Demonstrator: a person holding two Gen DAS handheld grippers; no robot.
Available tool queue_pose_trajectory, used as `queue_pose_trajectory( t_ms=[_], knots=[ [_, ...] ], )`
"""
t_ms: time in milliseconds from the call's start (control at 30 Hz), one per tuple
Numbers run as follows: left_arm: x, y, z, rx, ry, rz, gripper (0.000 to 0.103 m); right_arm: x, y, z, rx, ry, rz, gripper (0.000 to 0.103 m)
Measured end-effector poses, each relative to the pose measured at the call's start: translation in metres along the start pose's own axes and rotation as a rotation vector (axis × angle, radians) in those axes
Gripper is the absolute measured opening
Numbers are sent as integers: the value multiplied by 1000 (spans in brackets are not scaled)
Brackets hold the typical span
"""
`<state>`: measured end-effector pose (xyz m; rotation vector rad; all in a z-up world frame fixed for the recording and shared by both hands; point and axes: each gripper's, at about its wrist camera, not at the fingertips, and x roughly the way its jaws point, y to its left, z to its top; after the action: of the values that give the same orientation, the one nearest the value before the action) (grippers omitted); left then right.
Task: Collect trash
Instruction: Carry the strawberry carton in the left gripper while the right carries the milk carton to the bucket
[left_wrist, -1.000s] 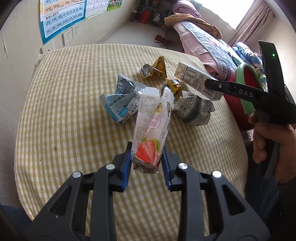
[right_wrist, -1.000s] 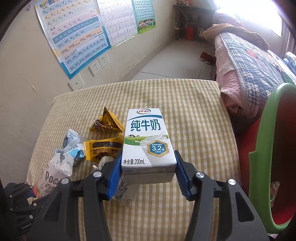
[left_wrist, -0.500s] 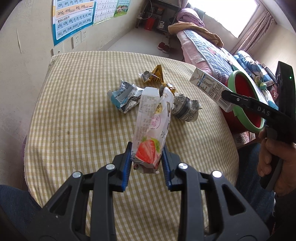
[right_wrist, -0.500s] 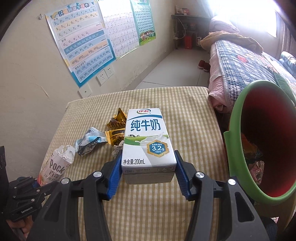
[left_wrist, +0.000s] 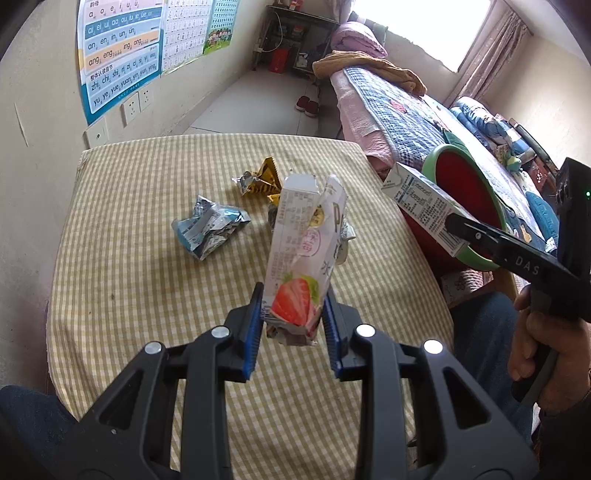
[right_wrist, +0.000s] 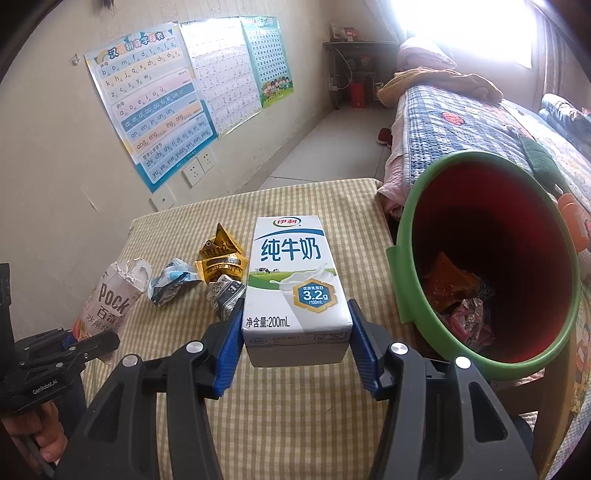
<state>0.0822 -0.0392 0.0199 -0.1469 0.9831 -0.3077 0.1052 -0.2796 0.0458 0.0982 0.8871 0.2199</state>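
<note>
Trash, item one: a torn strawberry snack box (left_wrist: 301, 254), white and pink, printed "Pock" on one face, is pinched at its lower end between the blue pads of the left gripper (left_wrist: 293, 332). It is held upright, clear of the tabletop; its top edge is ragged and open.

Trash, item two: a white milk carton (right_wrist: 295, 280) marked 200mL is clamped at its base between the jaws of the right gripper (right_wrist: 295, 350). It is held above the table's right-hand part, just beside the bin. In the left wrist view the same carton is seen tilted against the bin's rim.

Trash, remaining on the table: a crumpled blue and silver wrapper (left_wrist: 208, 229); two yellow wrappers (right_wrist: 219, 254), lying together; a crumpled black and white wrapper (right_wrist: 225, 295), partly hidden behind the milk carton. All are grouped near the table's middle.

Bin (right_wrist: 406, 266): red inside, green rim, placed at the table's right edge and seen tilted toward the camera. Several wrappers, orange and pink among them, are contained at its bottom.

Table (left_wrist: 129, 280): covered with a yellow and white checked cloth.

Surroundings: alphabet posters (right_wrist: 155, 118) are fixed to the wall behind the table; a bed (right_wrist: 461, 122) with a blue quilt is placed beyond the bin.
</note>
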Motion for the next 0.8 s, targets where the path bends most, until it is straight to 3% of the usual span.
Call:
queue_pose_trajectory(
  t_ms=[400, 800],
  knots=[
    [23, -65, 40, 96, -8, -76, 29, -30, -49, 5, 63, -54, -66, 51],
    [58, -142, 65, 193, 16, -171, 29, -56, -130, 1, 170, -90, -170, 51]
  ],
)
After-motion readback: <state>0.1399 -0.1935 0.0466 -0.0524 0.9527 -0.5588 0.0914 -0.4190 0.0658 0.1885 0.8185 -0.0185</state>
